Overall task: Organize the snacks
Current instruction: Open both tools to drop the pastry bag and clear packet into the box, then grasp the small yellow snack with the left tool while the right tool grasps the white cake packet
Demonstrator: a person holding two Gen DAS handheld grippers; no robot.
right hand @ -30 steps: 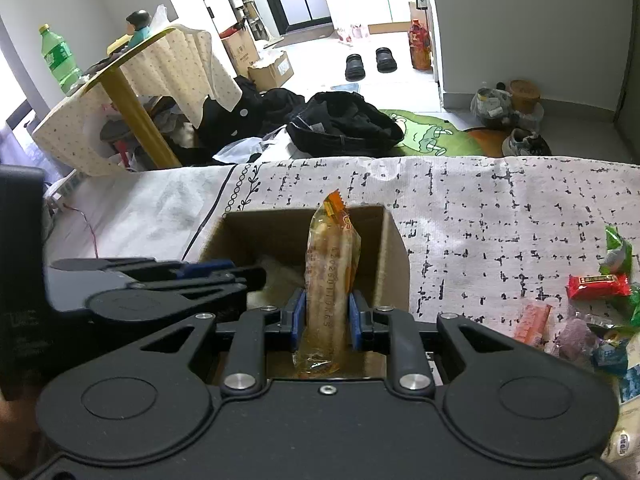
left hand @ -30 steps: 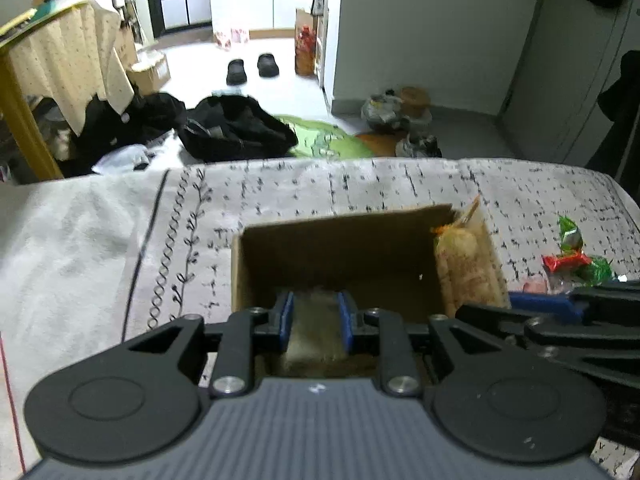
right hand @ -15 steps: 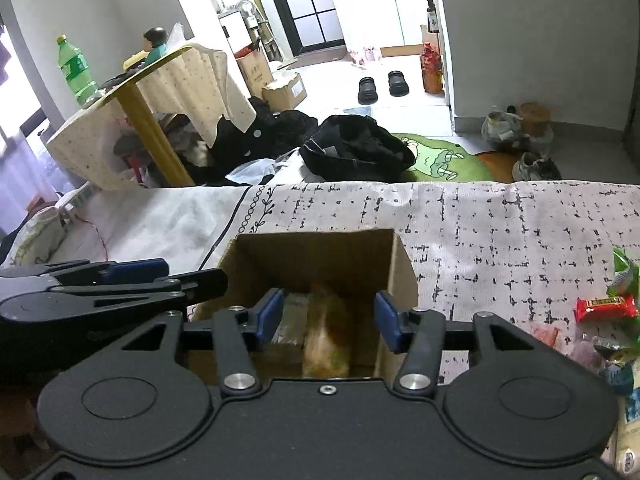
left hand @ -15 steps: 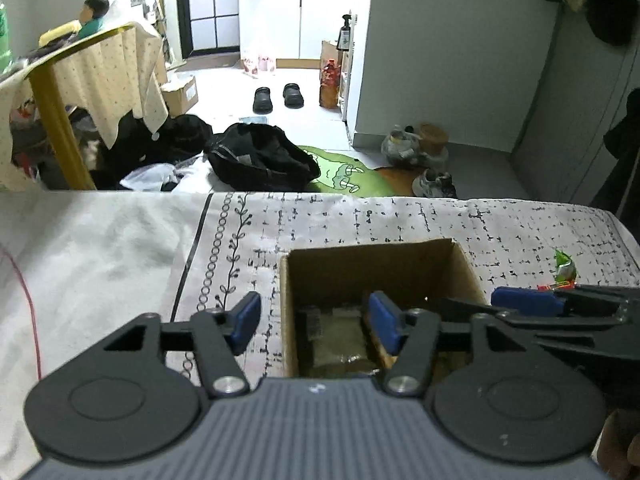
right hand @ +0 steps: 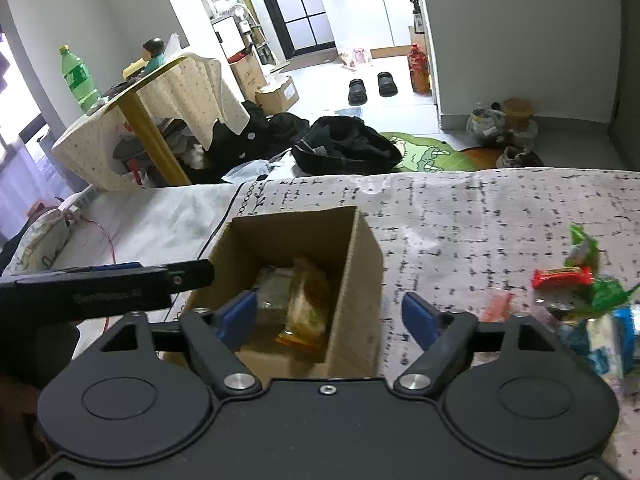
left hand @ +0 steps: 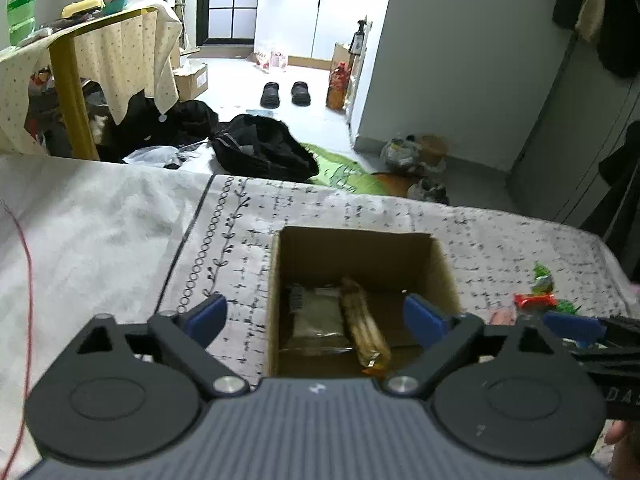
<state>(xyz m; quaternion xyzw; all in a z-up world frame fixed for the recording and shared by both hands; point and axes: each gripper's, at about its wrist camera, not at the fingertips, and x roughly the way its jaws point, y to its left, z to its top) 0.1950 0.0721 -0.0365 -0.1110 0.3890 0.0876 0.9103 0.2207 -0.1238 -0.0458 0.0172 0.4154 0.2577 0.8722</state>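
Note:
An open cardboard box [left hand: 356,246] [right hand: 366,264] stands on the patterned cloth. Inside lie a pale grey snack pack [left hand: 316,314] [right hand: 272,292] and an orange-edged clear pack of biscuits [left hand: 366,326] [right hand: 308,300]. My left gripper [left hand: 316,318] is open and empty above the box's near edge. My right gripper [right hand: 328,316] is open and empty, its left finger over the box and its right finger outside the box's right wall. Loose snacks lie to the right: a red pack [left hand: 534,300] [right hand: 560,278], green packs [right hand: 582,242], a blue and white pack [right hand: 608,334].
The cloth-covered surface [left hand: 120,240] ends at a far edge [right hand: 480,174]. A red cable [left hand: 24,264] runs along the left. Beyond are a black bag [left hand: 264,148], a draped yellow table [left hand: 72,80], and shoes [left hand: 284,94] on the floor.
Both grippers opened and let their snack packs drop into the box, then lifted and drew back. The packs now lie on the box floor.

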